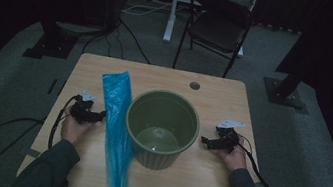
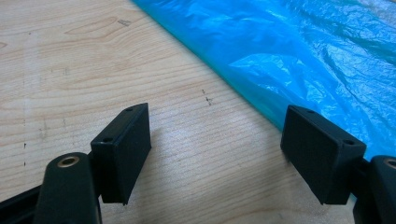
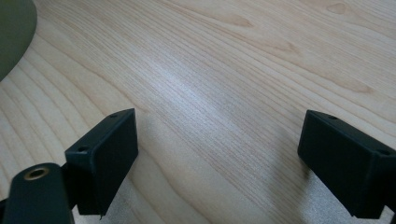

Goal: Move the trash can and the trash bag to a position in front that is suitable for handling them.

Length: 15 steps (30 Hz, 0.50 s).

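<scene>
1. A light wooden desk point(image 1: 201, 177) carries a green ribbed bucket point(image 1: 162, 128) near its middle, standing upright with its mouth open to the top and its inside empty.
2. A long blue plastic bag point(image 1: 116, 126) lies flat just to the left of the bucket, running from the far part of the desk down past the near edge, where its end hangs over. In the high view its right edge appears to touch or slip behind the bucket's side; which of the two cannot be told.
3. The left gripper point(image 1: 92, 116) rests low at the desk's left side, held in the person's left hand point(image 1: 74, 128), pointing towards the bag and just beside it.
4. In the left gripper view its fingers point(image 2: 123, 154) stand wide apart over bare wood, nothing between them; the bag's crinkled edge point(image 2: 299, 60) runs diagonally just ahead, and the right-hand finger sits at that edge.
5. The right gripper point(image 1: 208, 141) sits at the desk's right side in the person's right hand point(image 1: 234, 157), pointing at the bucket and near its wall without touching it.
6. In the right gripper view its fingers point(image 3: 105, 158) are spread apart over bare wood, and the bucket point(image 3: 14, 32) curves into the upper left corner.
</scene>
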Available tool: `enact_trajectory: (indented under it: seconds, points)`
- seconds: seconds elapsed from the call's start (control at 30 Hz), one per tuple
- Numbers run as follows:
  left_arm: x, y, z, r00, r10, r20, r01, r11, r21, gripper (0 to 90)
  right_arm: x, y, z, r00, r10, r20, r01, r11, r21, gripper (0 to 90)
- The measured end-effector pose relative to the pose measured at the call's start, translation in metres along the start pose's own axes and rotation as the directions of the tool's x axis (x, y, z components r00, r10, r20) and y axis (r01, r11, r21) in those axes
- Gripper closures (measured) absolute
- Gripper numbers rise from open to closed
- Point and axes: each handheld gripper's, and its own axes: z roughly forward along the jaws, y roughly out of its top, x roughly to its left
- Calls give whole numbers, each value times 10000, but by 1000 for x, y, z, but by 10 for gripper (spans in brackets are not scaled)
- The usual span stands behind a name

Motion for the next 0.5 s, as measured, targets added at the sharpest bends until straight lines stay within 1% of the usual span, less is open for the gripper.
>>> enact_trajectory:
  seconds: [0.1,0.13,0.17,0.2,0.23,0.27,0.3,0.33,0.37,0.4,0.43,0.47,0.5]
  points:
    - [2,-1,-1,10000,-22,2,22,10000,-60,296,0,0,0,10000,-28,-8,28,10000,-3,117]
    - [3,-1,-2,10000,-53,-8,53,10000,-68,296,0,0,0,10000,-44,-16,44,10000,-3,117]
    - [3,-1,-2,10000,-53,-8,53,10000,-68,331,0,0,0,10000,-44,-16,44,10000,-3,117]
    - [4,-1,-4,9999,-109,-34,109,9999,-33,382,0,0,-1,9999,-92,-55,91,9999,-63,157]
    - [6,-1,-6,9996,-294,33,294,9996,50,400,1,0,-1,9999,-85,-60,84,9999,-108,184]
    - [7,-1,-8,9992,-403,32,402,9991,155,434,1,-1,-2,9999,-81,-66,79,9998,-160,233]
    - [8,0,-9,9990,-422,139,419,9989,215,461,2,-1,-2,10000,-38,-38,37,9997,-257,291]
    - [8,0,-9,9990,-422,139,419,9989,215,471,3,-1,-3,10000,8,-9,-8,9994,-334,345]
    - [8,0,-10,9991,-400,132,396,9989,231,471,3,-1,-3,10000,8,-9,-8,9994,-334,345]
    - [7,1,-13,9993,-347,138,344,9993,155,475,4,-1,-3,10000,58,45,-56,9992,-384,386]
    - [7,2,-15,9992,-336,235,336,9994,13,481,5,-1,-4,9998,147,129,-142,9993,-355,448]
    - [5,4,-18,9992,-319,246,322,9994,-122,481,5,0,-5,9996,193,195,-188,9994,-285,490]
    - [5,4,-18,9992,-319,246,322,9994,-122,482,5,0,-5,9996,193,195,-188,9994,-285,490]
